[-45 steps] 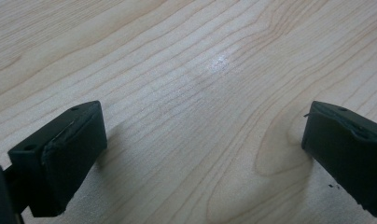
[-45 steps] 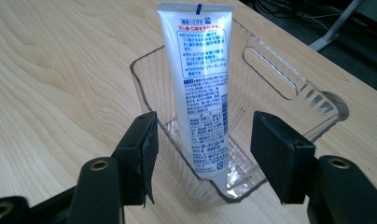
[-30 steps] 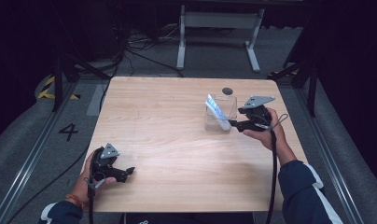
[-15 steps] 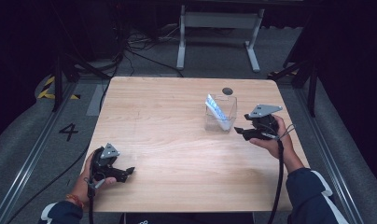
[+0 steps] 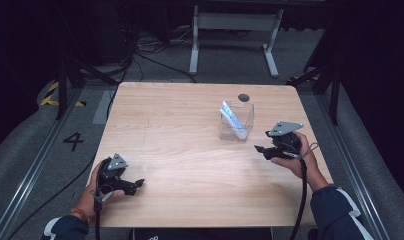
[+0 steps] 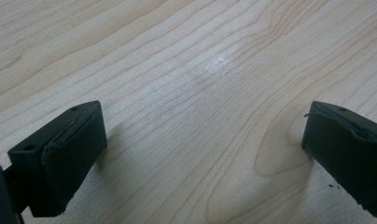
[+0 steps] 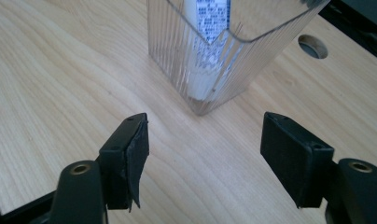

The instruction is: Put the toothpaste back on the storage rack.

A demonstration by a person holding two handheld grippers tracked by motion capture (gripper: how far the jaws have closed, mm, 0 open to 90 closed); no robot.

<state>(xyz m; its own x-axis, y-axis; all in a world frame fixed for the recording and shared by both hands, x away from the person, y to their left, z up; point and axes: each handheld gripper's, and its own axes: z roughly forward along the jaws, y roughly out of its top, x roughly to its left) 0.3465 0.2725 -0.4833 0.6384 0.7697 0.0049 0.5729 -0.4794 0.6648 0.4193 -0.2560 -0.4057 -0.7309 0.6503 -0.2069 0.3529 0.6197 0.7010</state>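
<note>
A clear ribbed plastic cup [image 5: 236, 121] [image 7: 224, 42] stands upright on the wooden table [image 5: 190, 125], right of centre, with a white printed tube [image 5: 234, 119] [image 7: 210, 28] leaning inside it. My right gripper [image 5: 258, 149] [image 7: 203, 154] hovers low, a short way right of and nearer than the cup, pointing at it; its jaws have just been opening and stand open with nothing between them. My left gripper [image 5: 138, 186] [image 6: 200, 154] rests near the table's front left corner, open wide over bare wood.
A round cable hole [image 5: 243, 97] [image 7: 312, 45] sits in the table behind the cup. Beyond the far edge stand a grey metal frame [image 5: 230, 35] and floor cables. A rail and a floor number "4" [image 5: 73, 141] lie at the left.
My right gripper has drawn back from the cup toward the near right and sunk lower, leaving the cup standing with the tube inside. The left gripper has stayed put.
</note>
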